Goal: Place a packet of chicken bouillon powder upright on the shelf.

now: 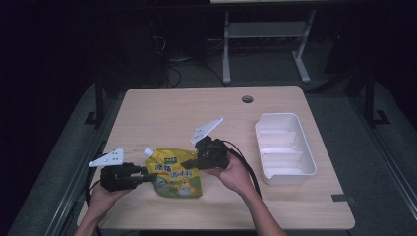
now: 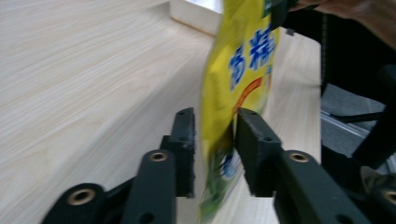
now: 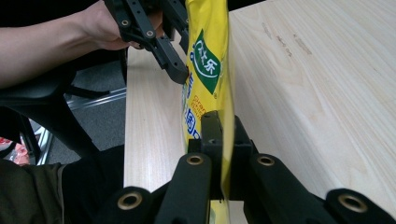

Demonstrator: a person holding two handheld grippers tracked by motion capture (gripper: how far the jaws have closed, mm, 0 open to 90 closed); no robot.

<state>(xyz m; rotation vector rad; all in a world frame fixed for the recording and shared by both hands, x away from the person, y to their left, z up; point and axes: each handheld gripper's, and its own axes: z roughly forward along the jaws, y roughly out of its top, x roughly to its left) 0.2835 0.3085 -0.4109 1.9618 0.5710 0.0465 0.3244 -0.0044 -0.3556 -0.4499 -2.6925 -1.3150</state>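
Yellow pouch (image 1: 178, 173) held between two hand-held grippers, lower centre.
Right hand-held gripper (image 3: 222, 140) clamps it; left hand-held gripper (image 2: 212, 140) straddles it, jaws apart; white bin (image 1: 305, 147) waits empty.

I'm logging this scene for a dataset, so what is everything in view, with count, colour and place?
pouch: one, yellow with blue lettering and a white spout cap, near the table's front edge, held between the two grippers
tray: one, white, rectangular with inner dividers, on the table's right side
table: one, light wood, with a round cable hole near its far edge
left gripper: one, black with a grey plate, jaws either side of the pouch's edge with a gap at one jaw
right gripper: one, black with a grey plate, jaws pinched on the pouch's opposite edge
hands: two, coming in from the bottom, one holding each gripper
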